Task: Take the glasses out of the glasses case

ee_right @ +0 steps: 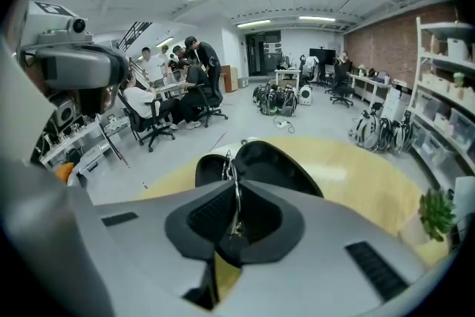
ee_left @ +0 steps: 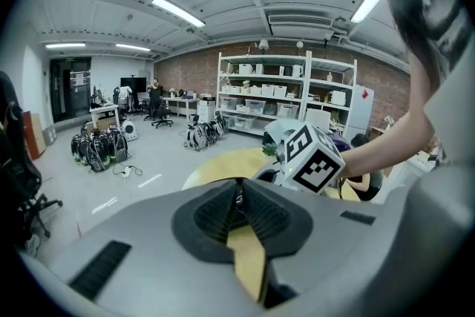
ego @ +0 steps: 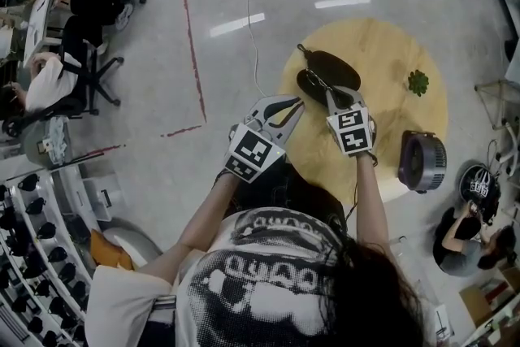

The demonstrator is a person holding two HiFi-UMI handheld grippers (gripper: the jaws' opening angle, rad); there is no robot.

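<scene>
The glasses (ee_right: 229, 161) show only as a thin metal line running into the closed jaws of the right gripper (ee_right: 236, 193); lenses and arms cannot be made out. That gripper's grey body covers the near end of the open glasses case (ee_right: 278, 167). Seen from the left gripper, its marker cube (ee_left: 315, 159) stands in front of nearly all of the case. The person's hair (ego: 366, 288) and shoulders block the near edge of the round surface (ego: 390, 45). The plant (ego: 418, 82) near the surface's right edge is too small to detail.

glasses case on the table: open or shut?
Open: the glasses case shows two dark shells spread apart, lying flat on the table.
</scene>
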